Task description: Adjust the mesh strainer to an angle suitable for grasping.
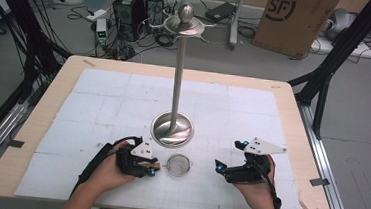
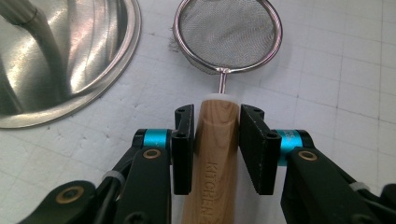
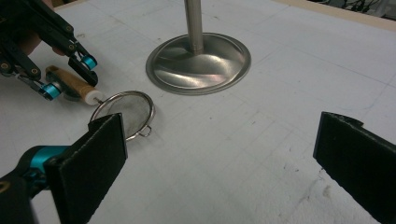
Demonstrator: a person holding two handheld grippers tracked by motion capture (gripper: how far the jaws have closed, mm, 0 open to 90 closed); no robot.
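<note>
Closing my left gripper (image 2: 217, 149) on the strainer (image 2: 229, 35) handle — grasp nearly made, lift and hanging on the stand (image 1: 178, 74) remain — right gripper (image 3: 219, 163) gapes empty.

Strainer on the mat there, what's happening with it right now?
The left gripper has its jaws on either side of the strainer's wooden handle, with the mesh bowl resting on the white mat beside the metal stand's base. The right gripper waits open nearby, holding nothing.
</note>
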